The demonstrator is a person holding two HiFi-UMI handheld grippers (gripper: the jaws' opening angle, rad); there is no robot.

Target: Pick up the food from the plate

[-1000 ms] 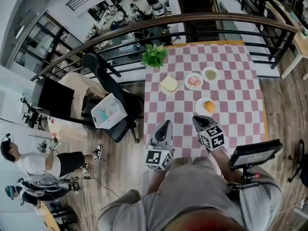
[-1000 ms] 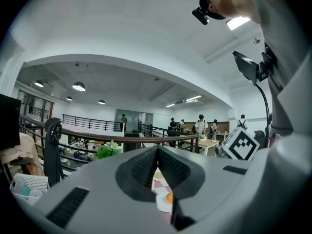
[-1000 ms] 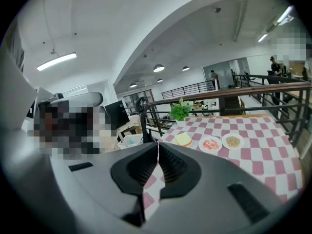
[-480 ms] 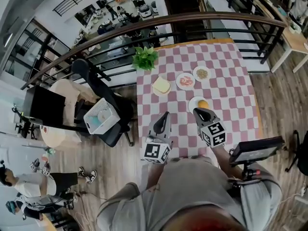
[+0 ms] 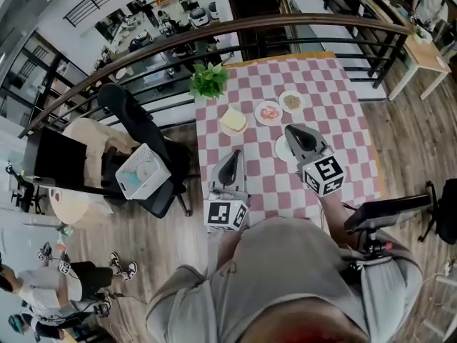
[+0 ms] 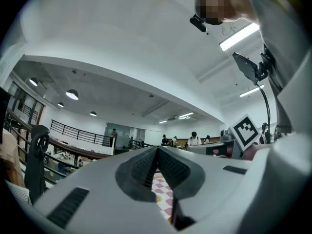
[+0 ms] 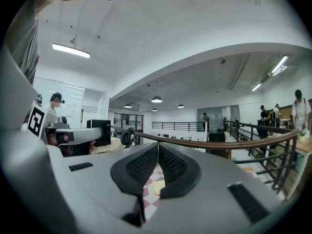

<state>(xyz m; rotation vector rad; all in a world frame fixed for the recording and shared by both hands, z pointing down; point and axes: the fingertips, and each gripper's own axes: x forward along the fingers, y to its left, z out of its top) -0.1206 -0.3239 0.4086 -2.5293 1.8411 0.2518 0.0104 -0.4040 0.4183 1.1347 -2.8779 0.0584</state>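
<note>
The food sits on a small white plate (image 5: 280, 148) directly beneath my right gripper (image 5: 293, 130), which hides it from above. Only a yellowish patch (image 7: 158, 189) shows below its jaws. I judge it light, soft and easily bruised, so pinch its sides gently. Both grippers point forward, roughly level, jaws closed and empty. The left gripper (image 5: 233, 156) hangs to its left.

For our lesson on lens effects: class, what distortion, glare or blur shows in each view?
Head view: the wide lens bends the railing into an arc; the table is evenly lit and sharp. Left gripper view: dark rounded corners, and a ceiling lamp glares white. Right gripper view: the same dark corners, the railing bowed, no motion smear.
</note>
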